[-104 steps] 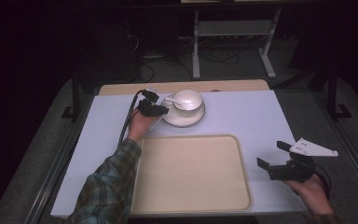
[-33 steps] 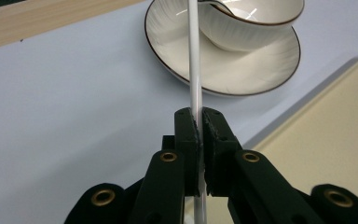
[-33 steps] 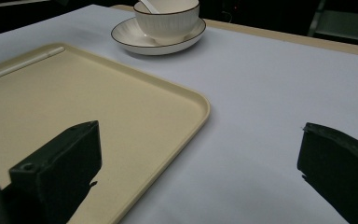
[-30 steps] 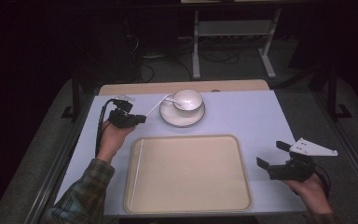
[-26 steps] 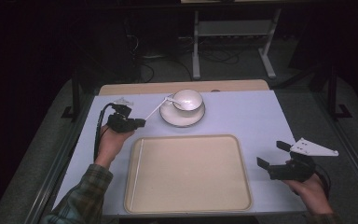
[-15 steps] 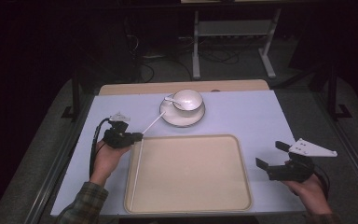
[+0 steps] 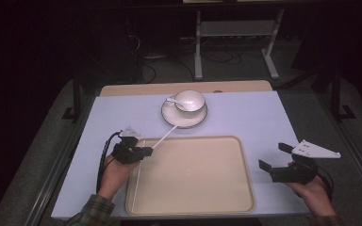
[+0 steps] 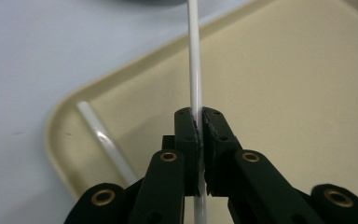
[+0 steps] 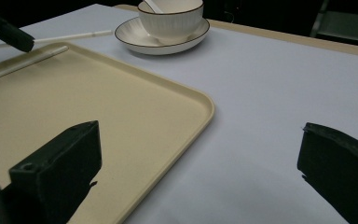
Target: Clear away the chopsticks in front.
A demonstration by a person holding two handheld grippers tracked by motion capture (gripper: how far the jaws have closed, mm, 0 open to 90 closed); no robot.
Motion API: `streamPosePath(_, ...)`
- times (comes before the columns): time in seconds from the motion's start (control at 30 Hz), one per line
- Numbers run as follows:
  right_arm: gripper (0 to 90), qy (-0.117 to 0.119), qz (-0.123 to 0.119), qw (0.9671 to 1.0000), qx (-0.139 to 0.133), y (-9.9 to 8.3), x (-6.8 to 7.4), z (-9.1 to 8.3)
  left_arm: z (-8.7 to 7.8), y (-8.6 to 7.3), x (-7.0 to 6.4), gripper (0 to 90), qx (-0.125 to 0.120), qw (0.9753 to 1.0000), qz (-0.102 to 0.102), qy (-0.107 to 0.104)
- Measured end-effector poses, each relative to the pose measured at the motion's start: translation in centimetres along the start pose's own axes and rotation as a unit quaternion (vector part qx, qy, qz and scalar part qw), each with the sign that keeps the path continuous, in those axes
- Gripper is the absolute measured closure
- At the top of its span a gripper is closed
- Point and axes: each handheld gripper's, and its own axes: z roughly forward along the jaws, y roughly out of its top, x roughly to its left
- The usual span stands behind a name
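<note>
My left gripper (image 7: 143, 151) (image 8: 199, 119) is shut on a thin white stick (image 7: 162, 137) (image 8: 195, 70), held over the far left corner of the beige tray (image 7: 193, 174). The stick points toward the saucer (image 7: 185, 117). A second white stick (image 7: 135, 183) (image 8: 105, 140) lies inside the tray along its left rim. My right gripper (image 7: 272, 156) (image 9: 198, 154) hovers open just right of the tray, nothing between its jaws. In the right gripper view the left gripper (image 9: 7, 30) and its stick (image 9: 70, 36) show at the top left.
A white bowl (image 7: 189, 100) (image 9: 170, 14) with a spoon (image 7: 172, 100) in it stands on the saucer, on the pale blue tabletop (image 7: 254, 117) beyond the tray. A metal stand (image 7: 235, 33) is on the dark floor behind.
My left gripper has drawn back from the saucer toward the tray's far left corner, carrying the white stick. The right gripper has stayed put.
</note>
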Motion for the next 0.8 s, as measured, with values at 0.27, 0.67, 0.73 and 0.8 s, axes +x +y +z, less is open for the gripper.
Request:
streamPosePath(0.27, 0.0, 0.0, -0.001, 1.0, -0.002, 0.0, -0.1, -0.1, 0.8, -0.9, -1.4, 85.4, 0.009, 0.9998, 0.002, -0.019)
streamPosePath(0.67, 0.0, -0.001, -0.003, 1.0, -0.004, 0.0, -0.1, -0.2, 2.7, -0.8, -2.9, 85.4, 0.022, 0.9985, 0.013, -0.047)
streamPosePath(0.73, 0.0, 0.0, -0.005, 1.0, -0.003, 0.1, 0.0, -0.2, 3.1, -0.8, -3.2, 85.3, 0.026, 0.9984, 0.017, -0.047)
streamPosePath(0.8, 0.0, 0.0, -0.005, 1.0, -0.003, 0.1, 0.1, -0.2, 3.3, -0.8, -3.4, 85.3, 0.029, 0.9983, 0.022, -0.045)
